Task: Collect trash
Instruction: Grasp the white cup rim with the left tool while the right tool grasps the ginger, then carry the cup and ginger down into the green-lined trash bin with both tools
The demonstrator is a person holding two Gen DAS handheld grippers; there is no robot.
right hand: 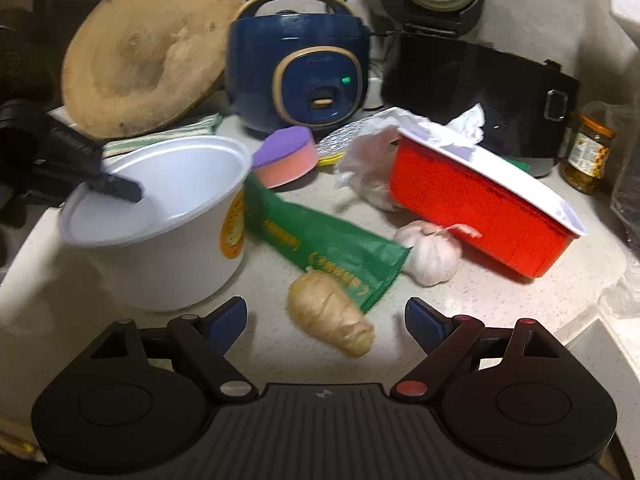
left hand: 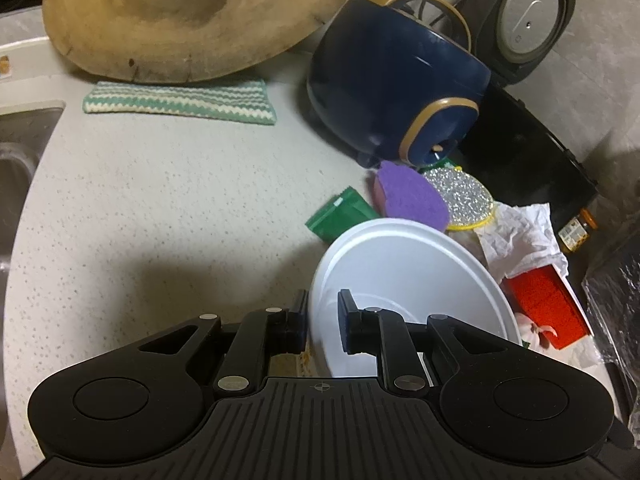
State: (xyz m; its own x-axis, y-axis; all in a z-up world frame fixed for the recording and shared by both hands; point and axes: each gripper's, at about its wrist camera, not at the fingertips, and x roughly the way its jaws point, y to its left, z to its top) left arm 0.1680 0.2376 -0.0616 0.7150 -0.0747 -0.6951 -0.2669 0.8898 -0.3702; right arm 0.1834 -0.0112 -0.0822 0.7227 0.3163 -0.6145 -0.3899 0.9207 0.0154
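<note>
Right up against the right gripper (right hand: 326, 316) is a knob of ginger (right hand: 330, 314) sitting on the counter (right hand: 500, 300) between the fingers, which are spread wide and holding nothing. Just past it there's a green wrapper (right hand: 320, 240) lying flat, one end tucked against the white cup (right hand: 160, 220) and the other next to a garlic bulb (right hand: 430, 252). Behind the garlic a red tray (right hand: 472, 208) sits tilted with crumpled tissue (right hand: 468, 120) at its far side.

Over on the other side, the left gripper (left hand: 323, 322) has the cup's (left hand: 400, 276) rim between its fingers, one outside the wall, one inside. Looks like it's pinching the rim, and in the right camera the cup seems tipped a bit, so I'd guess it's being picked up as the trash container or as trash itself.

So my read: early on, cup is in hand, loose stuff not gathered yet. Next move probably wants the right side reaching over the ginger for the green wrapper, coming in low since it's flat and thin. The ginger, the garlic, and the purple sponge (right hand: 286, 156) by the blue rice cooker (right hand: 298, 64) aren't trash, so don't snag those.
</note>
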